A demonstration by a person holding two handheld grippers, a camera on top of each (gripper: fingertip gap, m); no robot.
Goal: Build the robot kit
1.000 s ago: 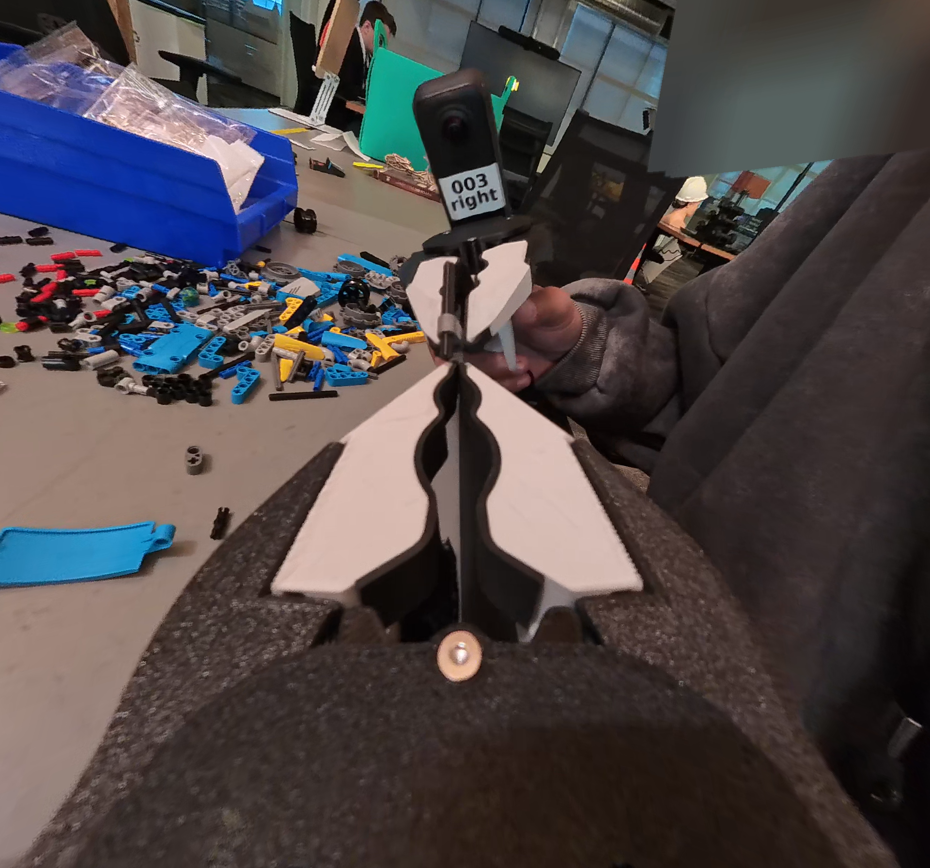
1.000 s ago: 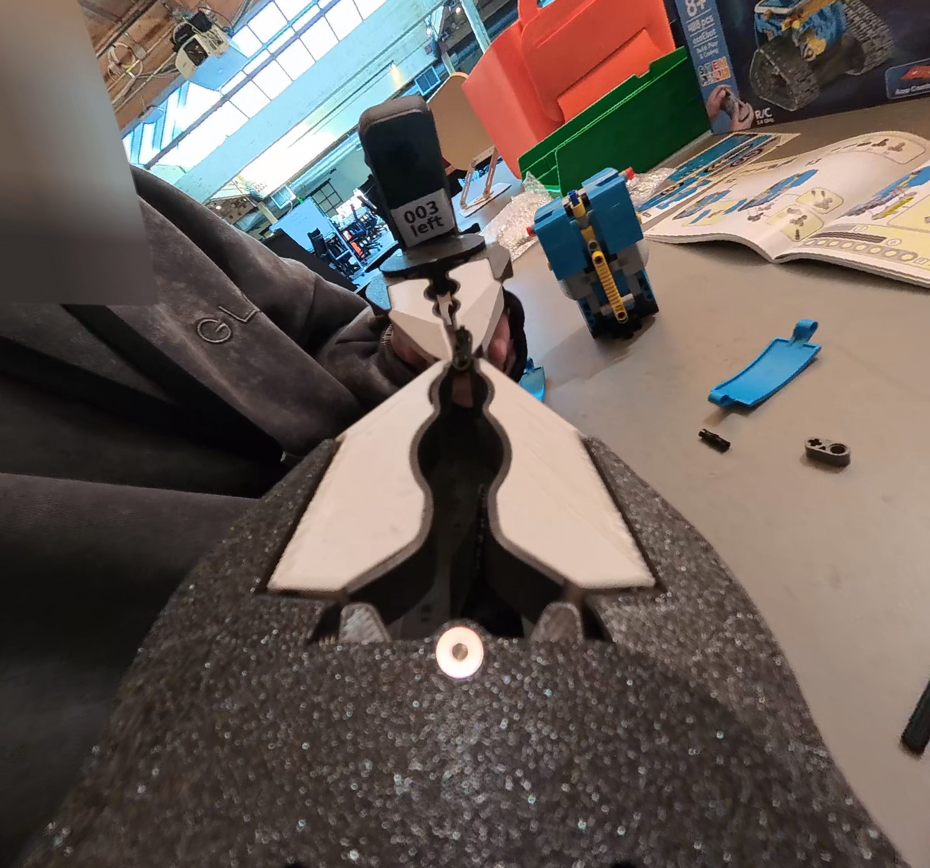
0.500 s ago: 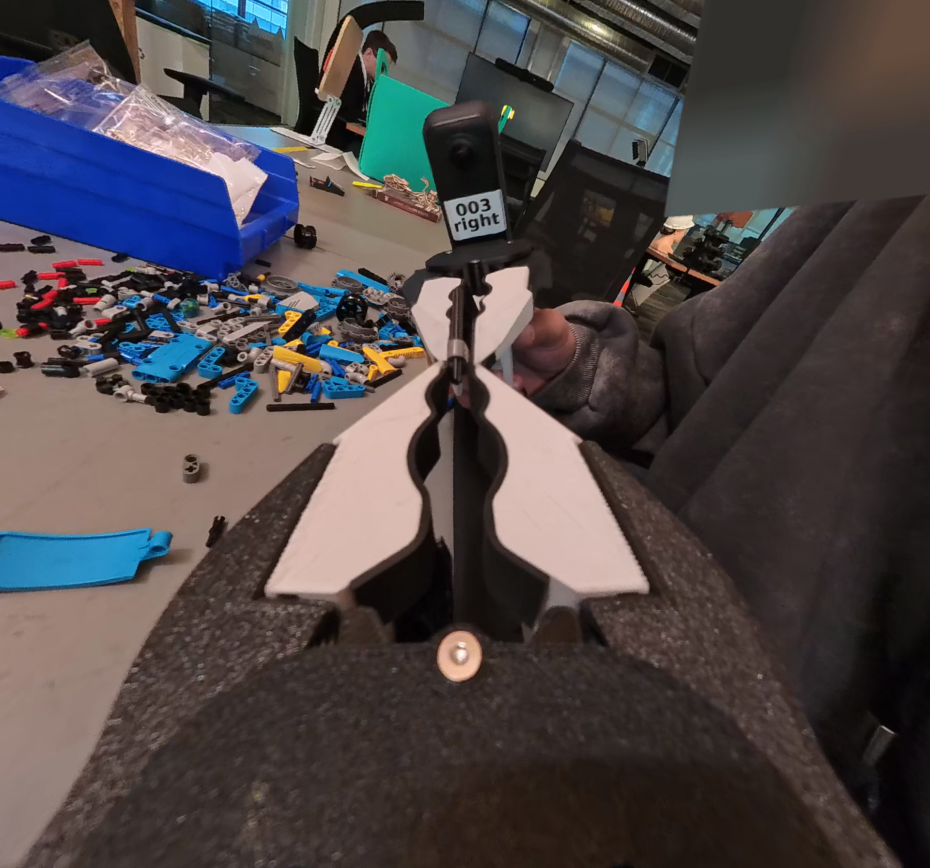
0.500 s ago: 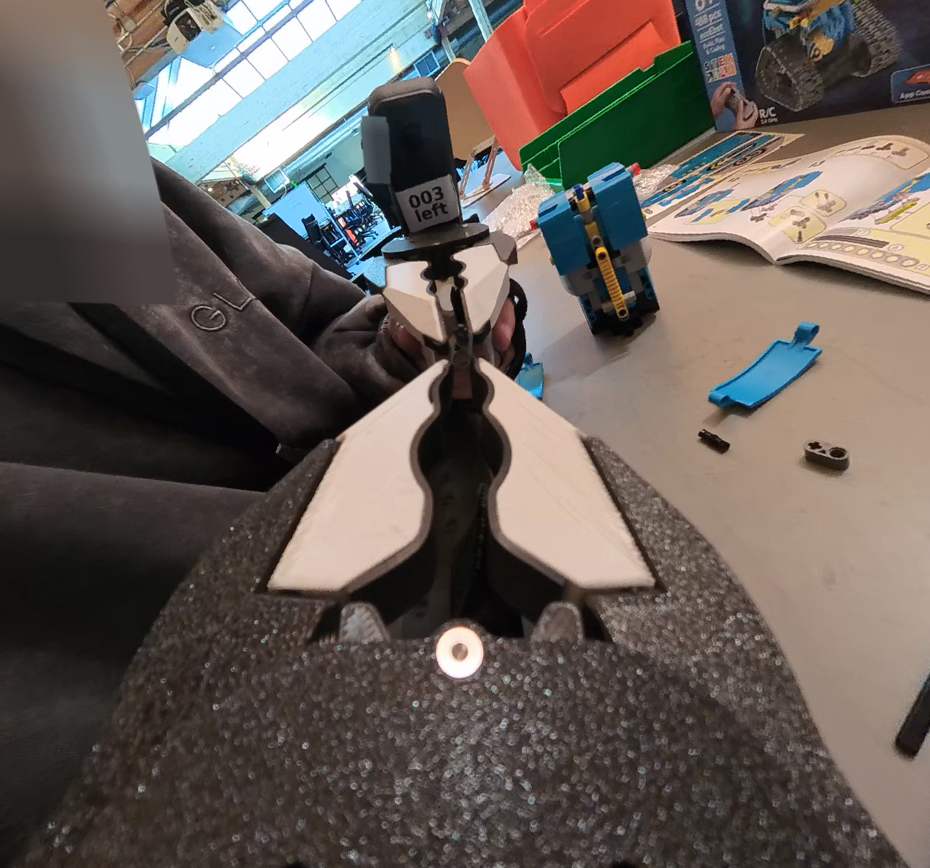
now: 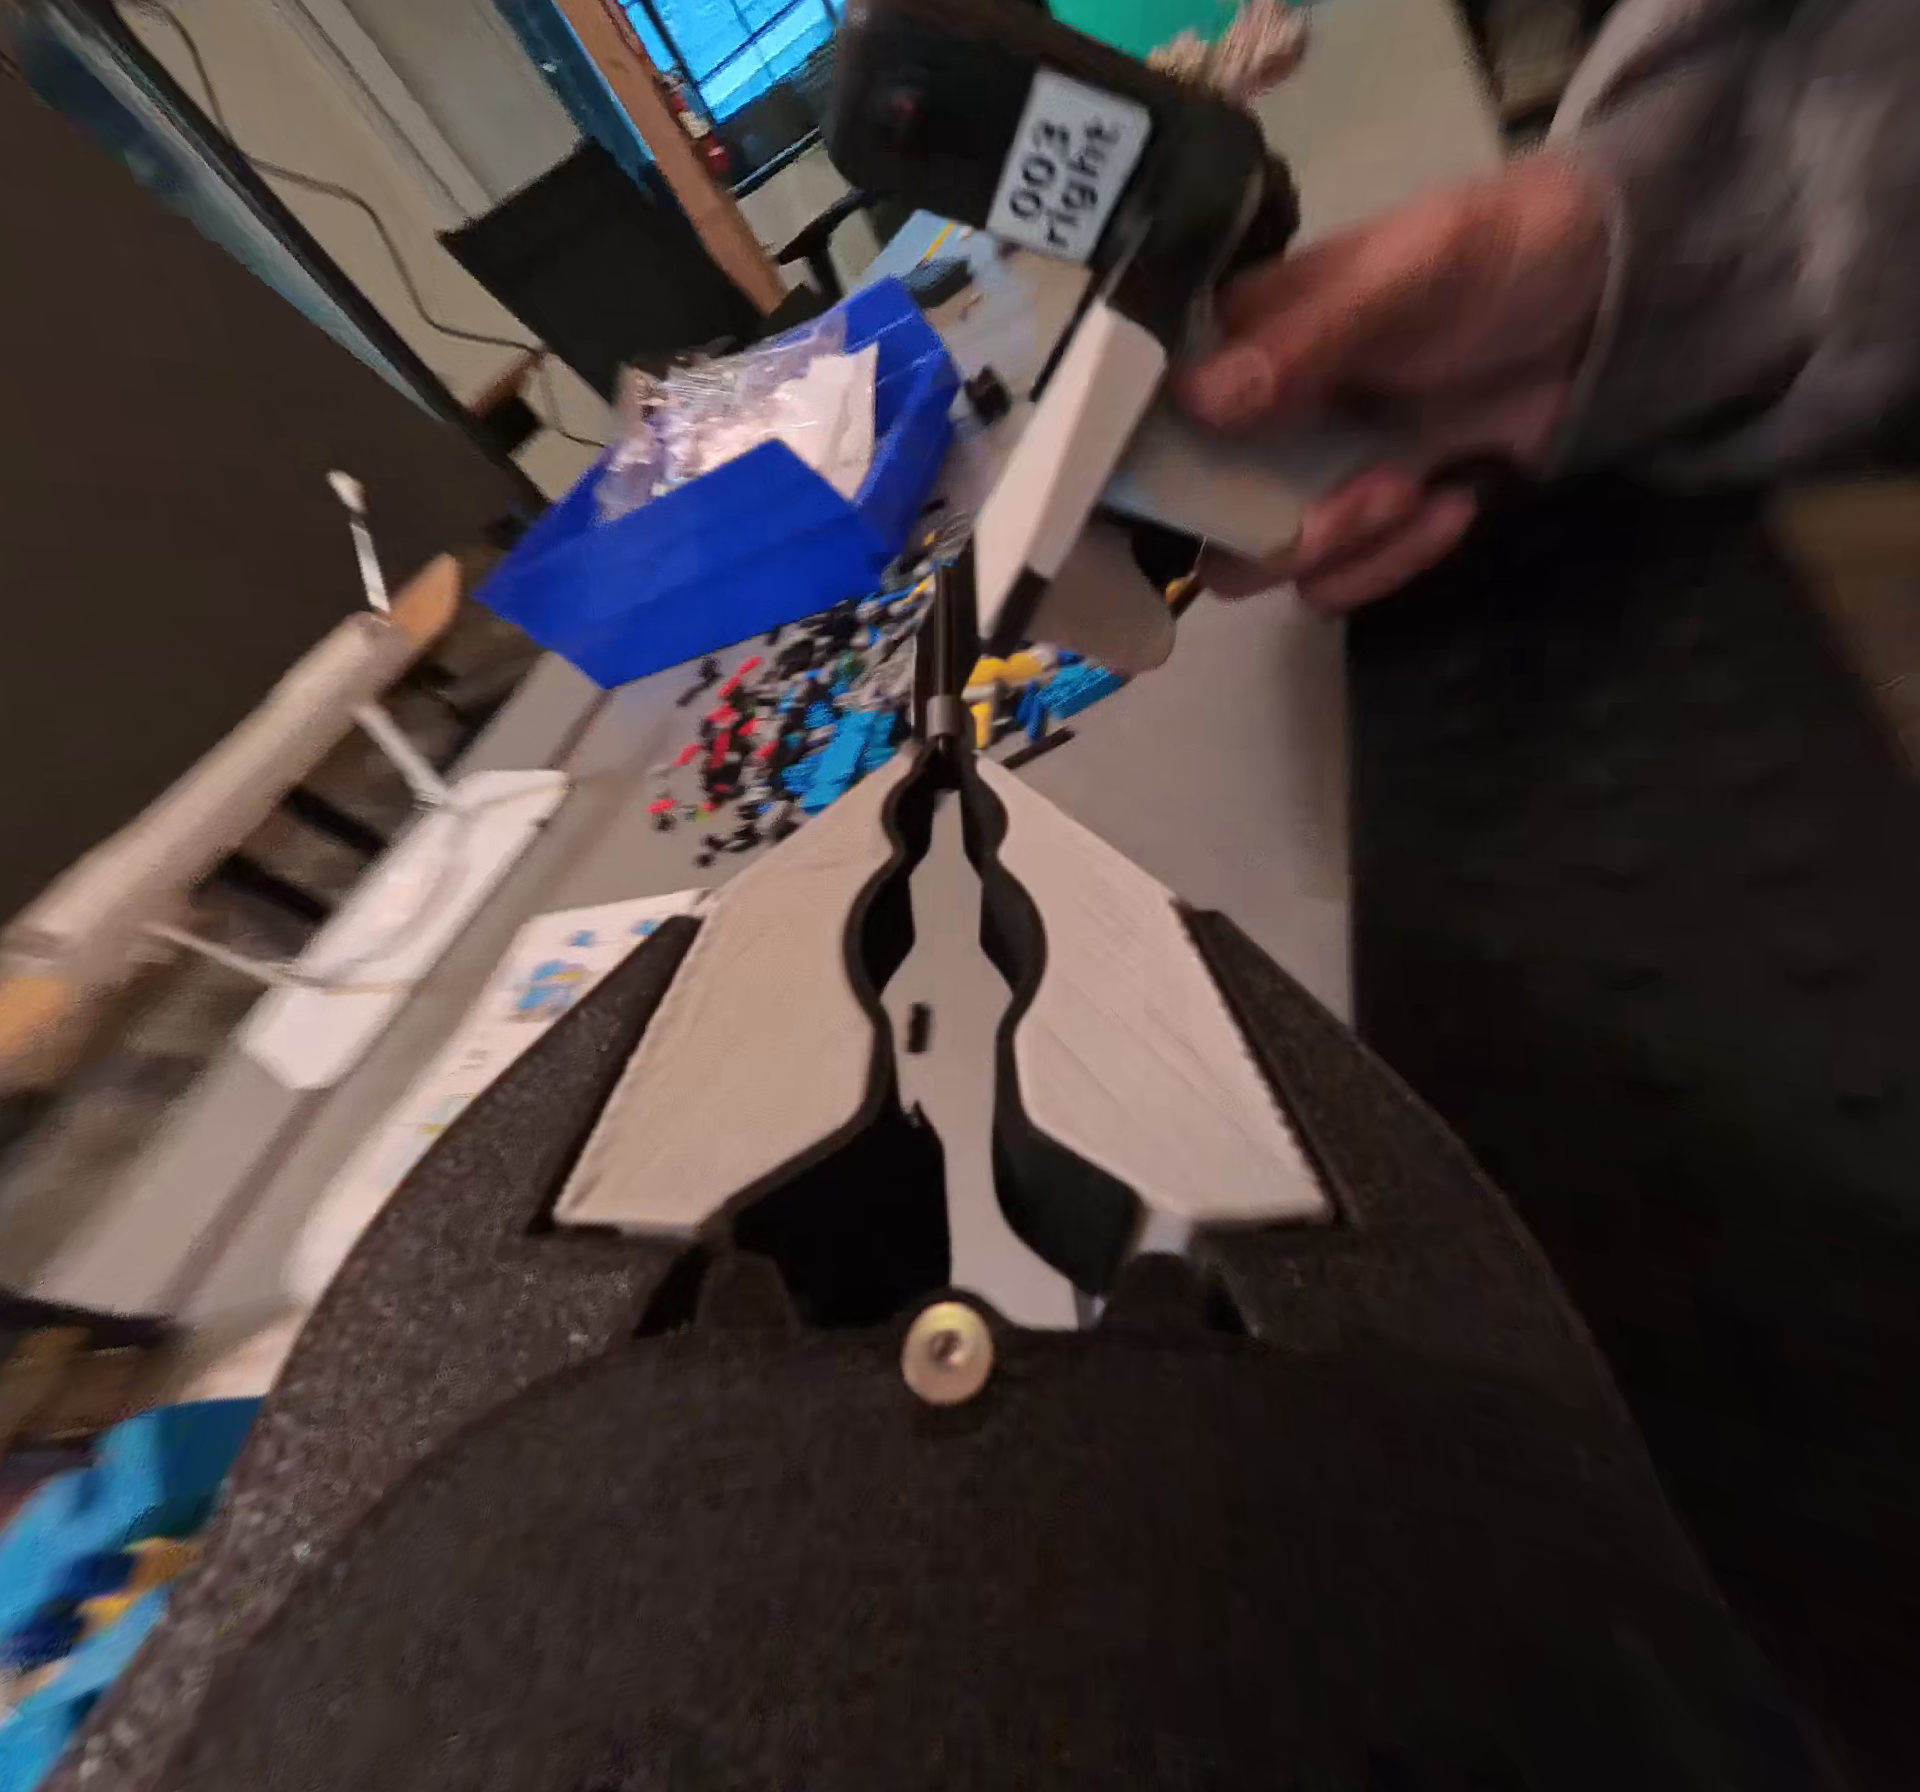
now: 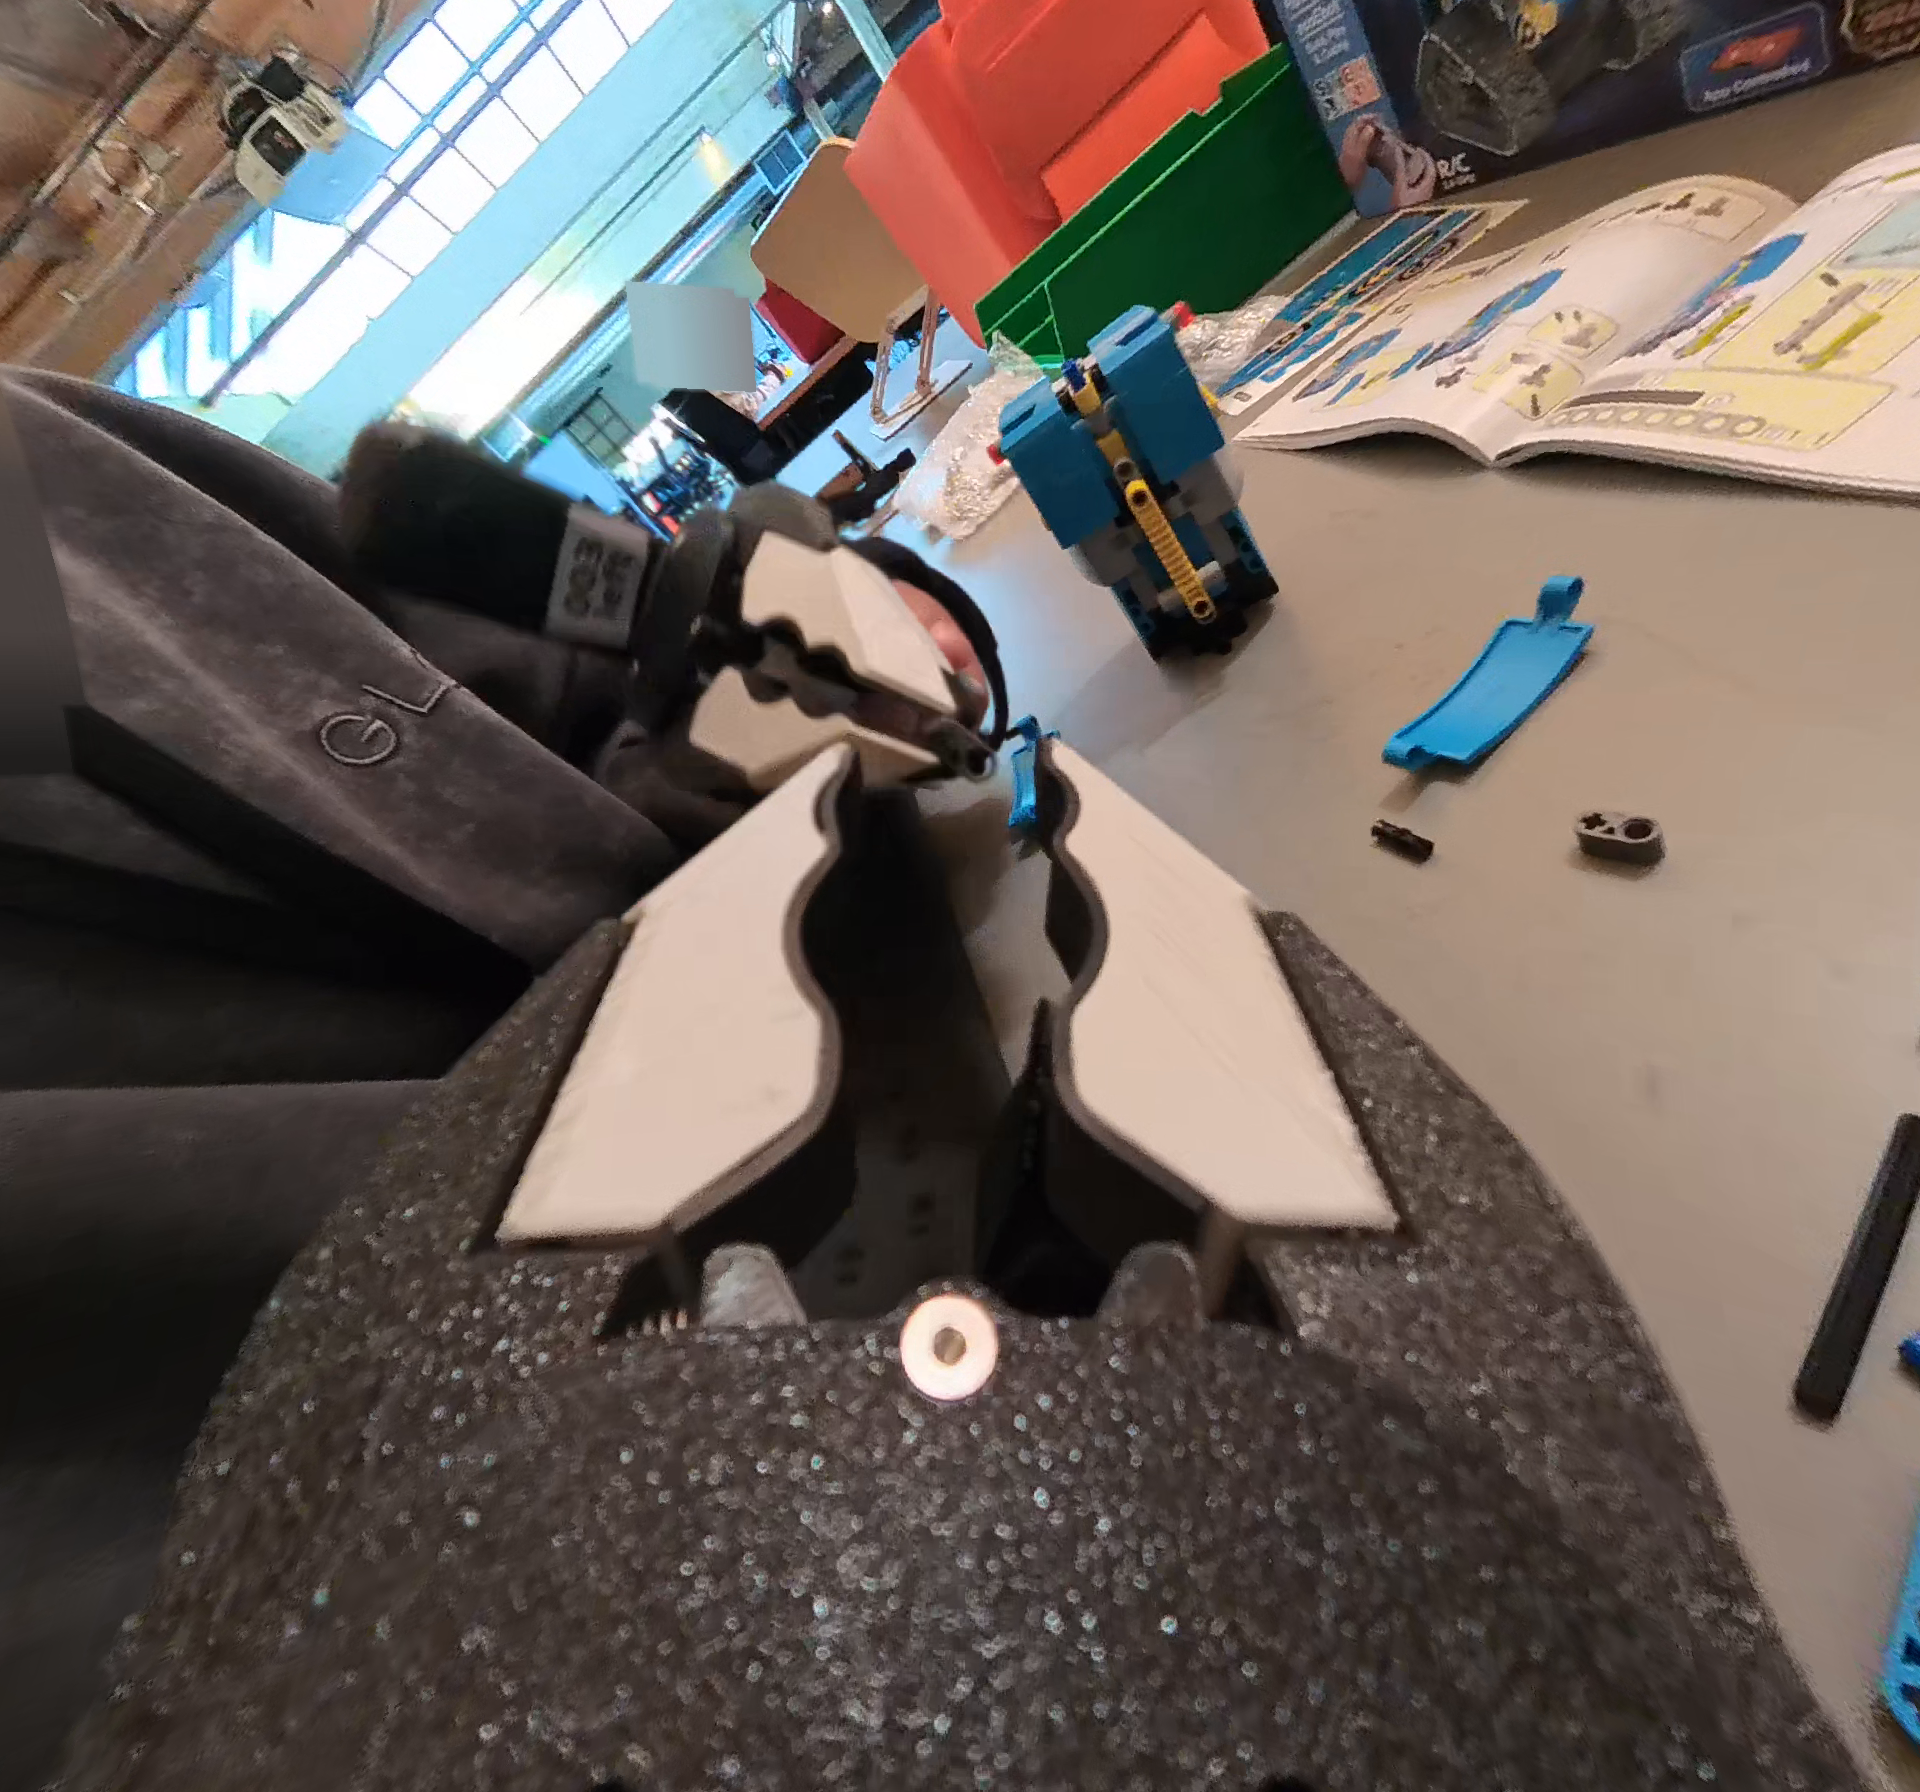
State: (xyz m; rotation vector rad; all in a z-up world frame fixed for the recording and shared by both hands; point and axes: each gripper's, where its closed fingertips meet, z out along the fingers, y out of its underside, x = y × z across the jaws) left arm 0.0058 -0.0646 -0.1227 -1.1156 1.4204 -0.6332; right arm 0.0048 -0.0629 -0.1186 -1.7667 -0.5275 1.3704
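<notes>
My left gripper (image 5: 940, 776) is shut on a thin black axle (image 5: 940, 646) that carries a grey bush (image 5: 942, 716) just past its tips. The axle sticks out forward toward my right gripper (image 5: 1023, 589), which a hand holds tilted at the upper right. In the right wrist view my right gripper (image 6: 948, 766) is open and holds nothing. The left gripper (image 6: 961, 750) lies tilted on its side just ahead of it. The black axle end (image 6: 975, 762) sits in the gap between my right fingertips.
A blue bin (image 5: 727, 547) with plastic bags stands behind a pile of loose pieces (image 5: 810, 745). On the grey table are a blue-and-yellow built model (image 6: 1143, 516), an open instruction booklet (image 6: 1610, 360), a blue curved panel (image 6: 1486, 693), a black pin (image 6: 1401, 838), a grey connector (image 6: 1619, 833) and a long black axle (image 6: 1860, 1264). Less than 4 cm separates the two grippers' tips. The black pin (image 6: 1401, 838) sits 11 cm or so from the ends of my right fingers.
My right gripper has opened and let go of the axle. My left gripper stays shut on it. Both grippers have rolled sideways relative to each other, and the views are tilted and blurred.
</notes>
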